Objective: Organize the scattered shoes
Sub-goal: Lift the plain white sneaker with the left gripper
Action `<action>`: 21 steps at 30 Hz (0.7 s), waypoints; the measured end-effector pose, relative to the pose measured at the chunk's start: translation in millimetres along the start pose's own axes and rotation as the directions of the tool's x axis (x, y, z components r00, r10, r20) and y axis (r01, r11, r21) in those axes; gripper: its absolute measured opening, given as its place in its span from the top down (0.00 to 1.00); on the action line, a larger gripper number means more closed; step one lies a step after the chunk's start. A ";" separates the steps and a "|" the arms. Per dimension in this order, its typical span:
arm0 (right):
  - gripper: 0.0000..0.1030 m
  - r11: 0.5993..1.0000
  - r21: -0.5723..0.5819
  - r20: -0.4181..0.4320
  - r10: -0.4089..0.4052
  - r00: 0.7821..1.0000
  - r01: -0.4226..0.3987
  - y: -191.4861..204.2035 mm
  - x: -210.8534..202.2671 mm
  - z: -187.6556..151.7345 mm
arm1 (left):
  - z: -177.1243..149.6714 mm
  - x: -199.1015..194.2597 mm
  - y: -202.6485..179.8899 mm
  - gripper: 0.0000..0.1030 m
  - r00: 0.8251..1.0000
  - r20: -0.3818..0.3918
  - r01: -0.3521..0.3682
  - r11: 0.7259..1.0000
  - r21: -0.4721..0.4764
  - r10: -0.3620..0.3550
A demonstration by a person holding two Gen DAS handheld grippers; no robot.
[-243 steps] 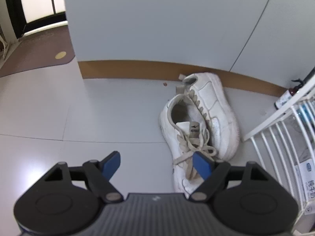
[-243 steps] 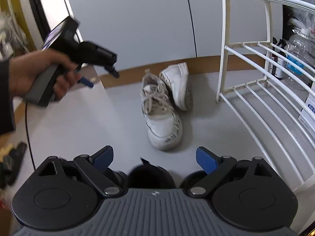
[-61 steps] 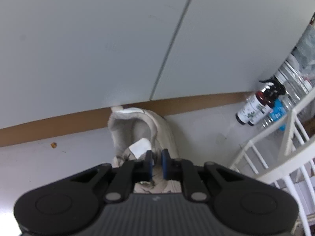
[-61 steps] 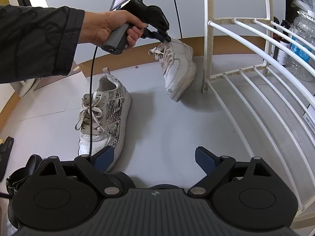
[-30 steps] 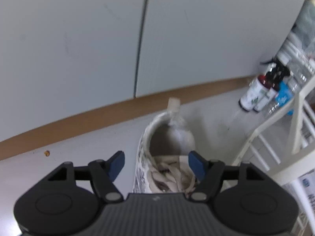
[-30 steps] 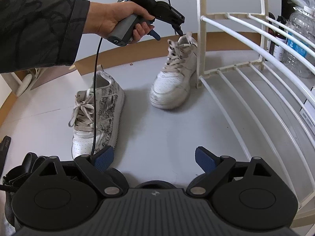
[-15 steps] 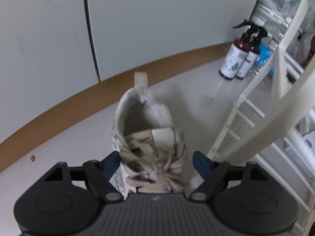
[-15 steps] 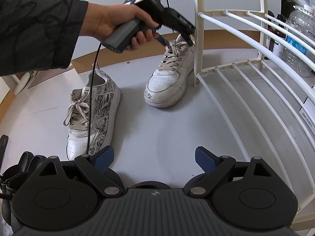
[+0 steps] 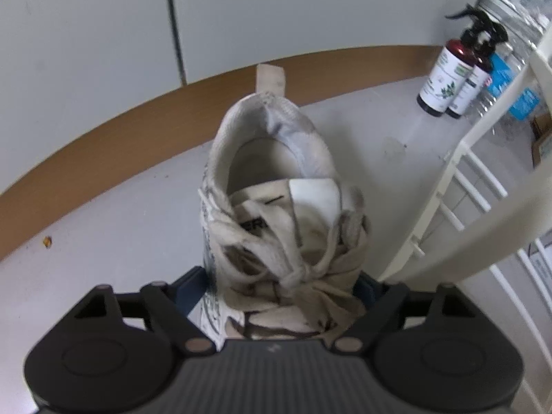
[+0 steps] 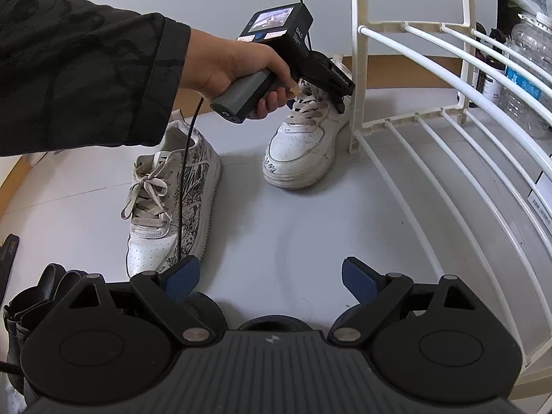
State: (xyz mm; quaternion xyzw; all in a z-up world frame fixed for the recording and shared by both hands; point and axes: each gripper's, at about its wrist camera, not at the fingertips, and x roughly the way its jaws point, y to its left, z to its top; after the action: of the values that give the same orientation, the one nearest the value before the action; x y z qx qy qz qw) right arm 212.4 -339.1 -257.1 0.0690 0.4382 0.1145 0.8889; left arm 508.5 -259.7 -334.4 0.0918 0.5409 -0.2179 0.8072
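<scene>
A worn white sneaker [image 9: 276, 186] stands upright on the grey floor, heel toward the brown skirting. My left gripper [image 9: 281, 286] has come down over its laces, and its jaws are closing with the shoe between them. The blue pads [image 9: 191, 284] sit close beside the shoe's sides, mostly hidden by it. From the right wrist, the same sneaker [image 10: 300, 151] stands by the rack's post under a hand [image 10: 238, 65] holding the left gripper [image 10: 315, 98]. Its partner, a sneaker with black print [image 10: 172, 207], stands to its left. My right gripper [image 10: 270, 281] hangs open over bare floor.
A white wire shoe rack [image 10: 448, 158] fills the right side, its corner post [image 9: 448, 186] just right of the white sneaker. Two spray bottles [image 9: 445, 79] stand by the wall. Dark shoes [image 10: 34, 296] and a black slipper [image 10: 8, 248] lie at the near left.
The left gripper has sunk onto the white sneaker, which now fills the space between its fingers. The right gripper has not moved.
</scene>
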 end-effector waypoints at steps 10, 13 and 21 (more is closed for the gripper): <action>0.10 1.000 0.003 0.018 0.010 1.000 -0.010 4.3 -4.7 0.5 | 6.0 -18.8 4.2 0.37 0.998 0.031 -0.055 0.998 -0.017 0.056; 0.10 1.000 0.007 0.021 0.011 1.000 -0.012 4.1 -6.6 0.5 | 11.4 -32.4 6.9 0.37 0.997 0.045 -0.057 0.998 0.014 0.056; 0.10 0.999 0.020 0.045 0.035 0.998 -0.036 10.3 -11.8 5.1 | 14.5 -77.5 21.0 0.38 0.996 0.070 -0.068 0.995 0.072 0.063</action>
State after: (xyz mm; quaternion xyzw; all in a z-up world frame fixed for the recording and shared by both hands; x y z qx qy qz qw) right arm 208.0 -332.4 -242.7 0.0885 0.4181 0.1243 0.8955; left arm 505.3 -227.1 -259.7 0.1318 0.5017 -0.2143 0.8276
